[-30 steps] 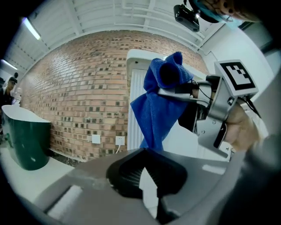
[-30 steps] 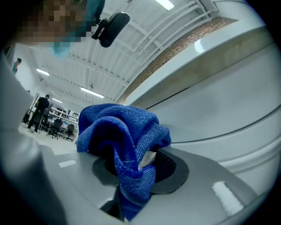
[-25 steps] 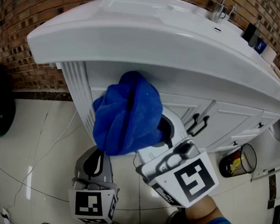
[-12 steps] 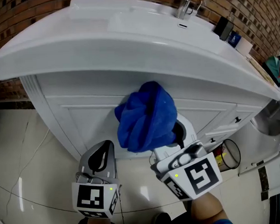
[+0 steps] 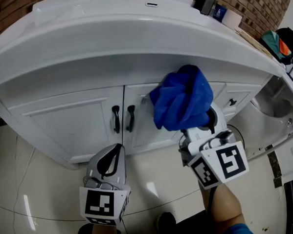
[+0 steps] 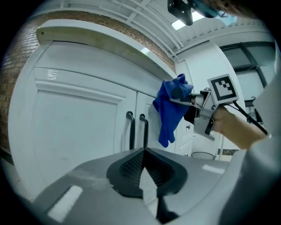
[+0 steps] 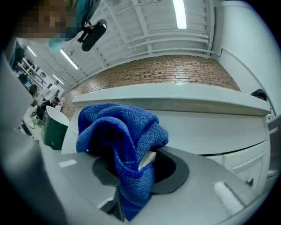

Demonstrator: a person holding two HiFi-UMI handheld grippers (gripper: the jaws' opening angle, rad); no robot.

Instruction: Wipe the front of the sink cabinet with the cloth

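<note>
The white sink cabinet (image 5: 63, 123) fills the head view, with two black door handles (image 5: 123, 118) at its middle. A bunched blue cloth (image 5: 182, 97) sits against the cabinet front just right of the handles, under the basin's overhang. My right gripper (image 5: 201, 120) is shut on the cloth (image 7: 123, 136), which drapes over its jaws and hides the tips. My left gripper (image 5: 117, 150) hangs lower, in front of the left door, shut and empty. In the left gripper view its jaws (image 6: 144, 151) meet, and the cloth (image 6: 172, 110) and handles (image 6: 136, 129) show ahead.
The broad white basin top (image 5: 108, 38) juts out over the doors. Small items (image 5: 209, 3) stand on its back right edge. A white fixture (image 5: 278, 107) crowds the right side. Glossy floor tiles (image 5: 38, 193) lie below. A dark green bin (image 7: 55, 129) shows in the right gripper view.
My right gripper has carried the cloth rightwards along the cabinet front, from the left corner, across the left door, to just past the handles. The left gripper followed, still shut.
</note>
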